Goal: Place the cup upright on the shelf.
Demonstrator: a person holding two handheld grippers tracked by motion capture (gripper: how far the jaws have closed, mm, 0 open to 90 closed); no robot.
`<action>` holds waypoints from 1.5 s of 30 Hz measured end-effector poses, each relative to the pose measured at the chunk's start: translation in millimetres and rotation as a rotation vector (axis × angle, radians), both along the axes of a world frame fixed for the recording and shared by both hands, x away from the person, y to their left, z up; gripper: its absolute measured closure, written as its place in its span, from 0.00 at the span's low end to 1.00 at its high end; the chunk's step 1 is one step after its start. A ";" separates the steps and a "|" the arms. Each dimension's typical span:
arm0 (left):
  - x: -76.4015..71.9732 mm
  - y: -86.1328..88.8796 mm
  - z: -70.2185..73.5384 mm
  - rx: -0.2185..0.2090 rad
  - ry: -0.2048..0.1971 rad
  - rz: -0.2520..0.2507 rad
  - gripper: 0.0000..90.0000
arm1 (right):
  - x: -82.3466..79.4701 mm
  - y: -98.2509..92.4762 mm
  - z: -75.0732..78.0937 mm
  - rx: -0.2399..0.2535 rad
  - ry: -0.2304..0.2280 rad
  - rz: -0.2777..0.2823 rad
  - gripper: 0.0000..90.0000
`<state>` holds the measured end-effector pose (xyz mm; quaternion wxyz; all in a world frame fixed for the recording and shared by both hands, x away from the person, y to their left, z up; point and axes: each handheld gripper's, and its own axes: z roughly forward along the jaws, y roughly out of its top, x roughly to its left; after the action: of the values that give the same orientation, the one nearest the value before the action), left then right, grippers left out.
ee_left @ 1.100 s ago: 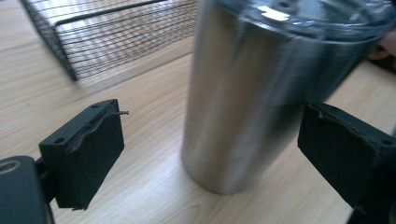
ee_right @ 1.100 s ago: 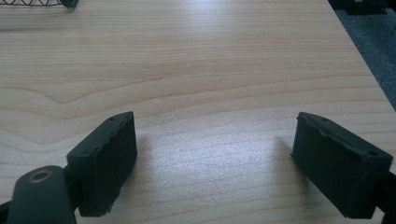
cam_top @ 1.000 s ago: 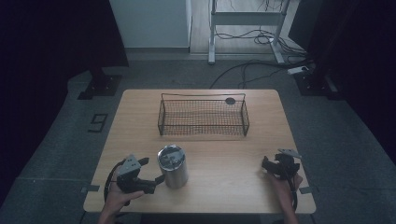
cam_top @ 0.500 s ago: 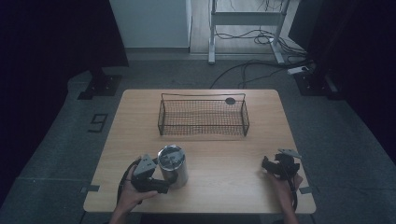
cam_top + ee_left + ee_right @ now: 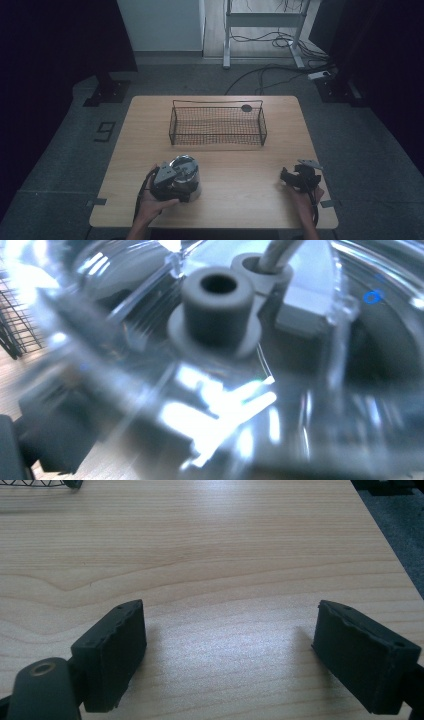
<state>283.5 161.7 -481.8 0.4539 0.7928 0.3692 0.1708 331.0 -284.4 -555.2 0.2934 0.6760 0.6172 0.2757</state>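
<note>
One tumbler [image 5: 186, 165] is standing lower left of centre on the one table [image 5: 240, 205], with the left gripper [image 5: 176, 184] crowding against it. Its jaws have just been opening; whether they are pressing the tumbler I cannot tell. Pushing in this low could be tipping it over. The right gripper [image 5: 290, 177] is lying spread and empty at lower right. One wire basket [image 5: 217, 102] is waiting above centre; two grippers in all.

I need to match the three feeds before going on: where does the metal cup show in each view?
High view: the metal cup stands lower left on the table, against the left hand-held gripper.
Left gripper view: its clear lid is seen close up and blurred.
Right gripper view: not in it.
Shared landmark: the wire basket, at the left edge and top left.
</note>
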 end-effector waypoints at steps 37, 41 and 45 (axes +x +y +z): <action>-3.3 -11.1 -1.0 0.029 -0.033 0.088 0.04 | 0.0 0.0 0.0 0.000 0.000 0.000 0.15; -3.6 -9.9 -0.5 0.027 -0.028 0.089 0.04 | 0.0 0.0 0.0 0.000 0.000 0.000 0.15; -4.4 -8.4 -0.4 0.030 -0.030 0.091 0.04 | 0.0 0.0 0.0 0.000 0.000 0.000 0.15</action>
<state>279.1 153.3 -482.2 0.4392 0.7793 0.3954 0.2084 331.0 -284.4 -555.2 0.2934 0.6760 0.6172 0.2757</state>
